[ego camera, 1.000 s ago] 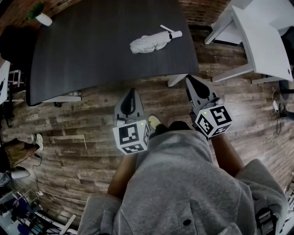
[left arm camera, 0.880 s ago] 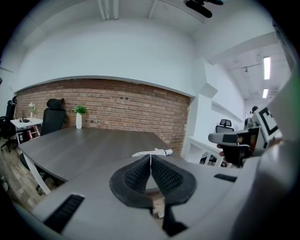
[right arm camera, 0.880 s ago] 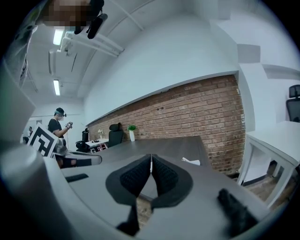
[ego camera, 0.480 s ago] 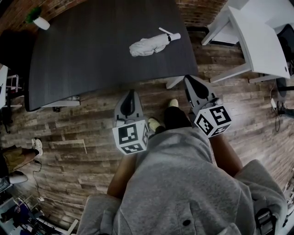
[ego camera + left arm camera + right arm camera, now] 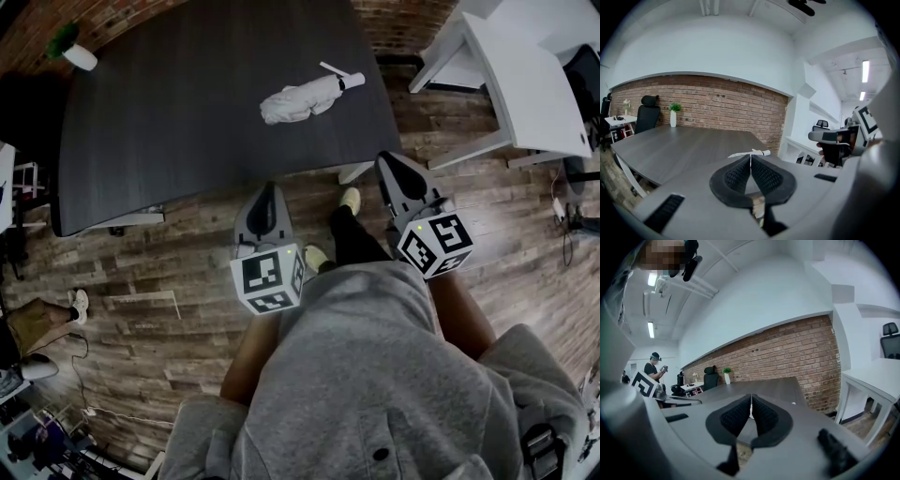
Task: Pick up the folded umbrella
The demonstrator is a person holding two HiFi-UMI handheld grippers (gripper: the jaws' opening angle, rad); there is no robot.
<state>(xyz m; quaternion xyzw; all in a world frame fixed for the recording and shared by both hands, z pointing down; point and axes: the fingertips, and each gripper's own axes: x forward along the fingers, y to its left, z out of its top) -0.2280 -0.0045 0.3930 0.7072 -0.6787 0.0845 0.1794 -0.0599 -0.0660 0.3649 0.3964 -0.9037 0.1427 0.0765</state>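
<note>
The white folded umbrella lies on the dark wood-grain bench, close to its right edge. A small white potted plant stands at the bench's far left corner. The left hand-held gripper and the right hand-held gripper hang over the plank floor, before the bench's near edge. A white desk stands to the right of the bench.

Left tongs and right tongs point forward, slightly down — jaws pressed together.

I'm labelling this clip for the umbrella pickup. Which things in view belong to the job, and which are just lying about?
Job: folded umbrella; dark table it lies on; left tool and right tool, both shut and empty.
Lying about: potted plant; white desk; black office chair.
</note>
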